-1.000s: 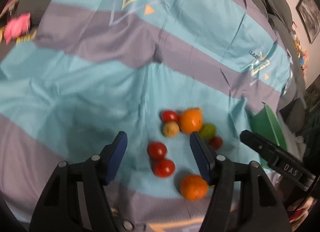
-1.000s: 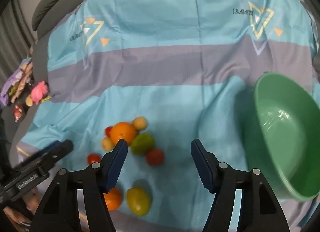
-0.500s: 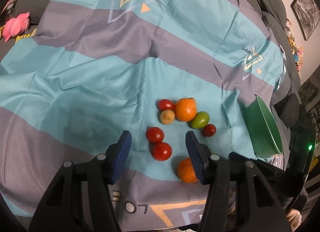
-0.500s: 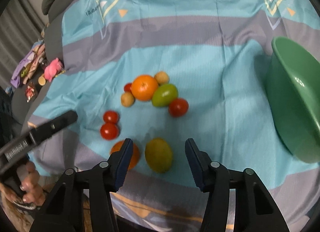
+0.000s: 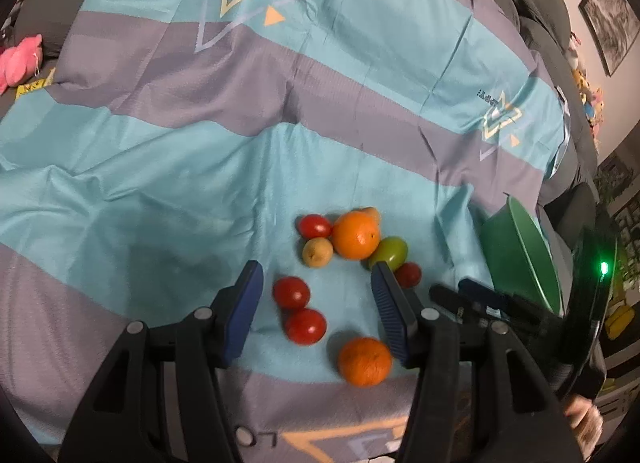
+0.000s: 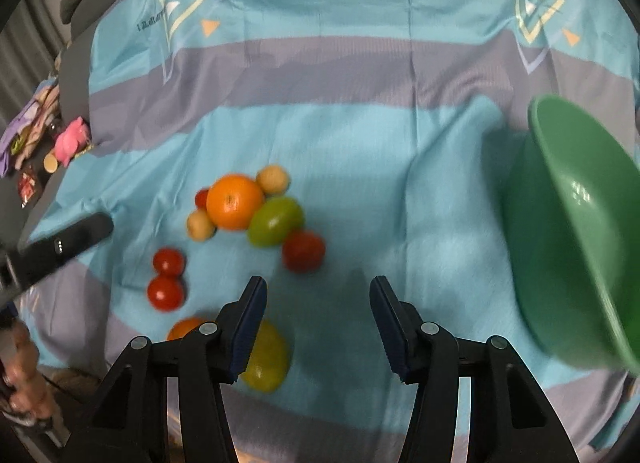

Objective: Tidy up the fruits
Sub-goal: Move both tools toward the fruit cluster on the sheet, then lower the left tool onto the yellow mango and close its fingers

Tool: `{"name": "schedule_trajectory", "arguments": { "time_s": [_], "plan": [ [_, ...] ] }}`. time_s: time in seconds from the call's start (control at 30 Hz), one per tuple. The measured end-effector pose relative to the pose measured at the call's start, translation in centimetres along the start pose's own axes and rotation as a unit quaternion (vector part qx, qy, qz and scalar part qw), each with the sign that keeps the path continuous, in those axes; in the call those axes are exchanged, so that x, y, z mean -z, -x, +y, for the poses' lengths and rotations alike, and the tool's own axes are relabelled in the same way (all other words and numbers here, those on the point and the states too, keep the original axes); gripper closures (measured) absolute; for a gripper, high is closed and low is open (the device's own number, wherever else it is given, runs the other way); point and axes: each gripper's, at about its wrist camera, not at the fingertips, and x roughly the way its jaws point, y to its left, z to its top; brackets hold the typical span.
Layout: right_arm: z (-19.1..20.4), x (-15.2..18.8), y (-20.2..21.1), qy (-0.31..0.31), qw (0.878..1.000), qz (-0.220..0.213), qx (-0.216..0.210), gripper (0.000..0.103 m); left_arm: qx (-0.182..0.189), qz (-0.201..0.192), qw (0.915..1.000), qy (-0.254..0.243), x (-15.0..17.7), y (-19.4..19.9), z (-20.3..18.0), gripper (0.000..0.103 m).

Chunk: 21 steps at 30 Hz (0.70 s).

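Fruit lies loose on a striped teal and grey cloth (image 5: 160, 191). A big orange (image 5: 356, 235) (image 6: 235, 201) touches a green fruit (image 5: 388, 251) (image 6: 275, 221), small tan fruits (image 6: 200, 225) and a tomato (image 5: 315, 225). Nearer lie two tomatoes (image 5: 291, 293) (image 6: 166, 277), a second orange (image 5: 364, 361) and a yellow-green fruit (image 6: 266, 359). My left gripper (image 5: 316, 279) hovers open above the tomato pair, touching none. Over bare cloth, my right gripper (image 6: 319, 291) is open and empty, the yellow-green fruit partly behind its left finger. A green bowl (image 6: 580, 223) (image 5: 520, 247) stands to the right.
A pink plush toy (image 5: 18, 63) (image 6: 72, 141) and small clutter lie off the cloth's left edge. Dark cushions border the far side, and framed pictures (image 5: 608, 15) hang on the wall at right. A person's hand (image 6: 24, 383) shows at lower left.
Both grippers' jaws have narrowed from a second ago. The right gripper has sunk closer to the cloth, so the fruit looks larger. The left gripper has hardly moved.
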Motion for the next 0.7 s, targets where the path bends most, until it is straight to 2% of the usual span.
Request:
{"name": "schedule_trajectory", "arguments": {
  "time_s": [0.17,0.4,0.57,0.7],
  "plan": [
    [0.6,-0.6,0.8,-0.012,1.000,-0.013,-0.014,0.047,0.017,-0.018,0.9997,0.003,1.7,2.9,0.2,0.048],
    [2.5,-1.0,1.9,-0.001,0.998,-0.028,-0.047,0.047,-0.023,-0.042,0.9988,0.012,3.7,6.8,0.0,0.046],
    [2.7,-0.9,2.2,0.008,0.996,-0.034,-0.082,0.047,-0.019,-0.048,0.9986,0.010,1.9,6.1,-1.2,0.040],
    [1.3,0.0,1.4,0.001,0.996,-0.012,-0.086,0.047,0.000,-0.032,0.9995,0.002,-1.0,2.7,-2.8,0.037]
  ]
}}
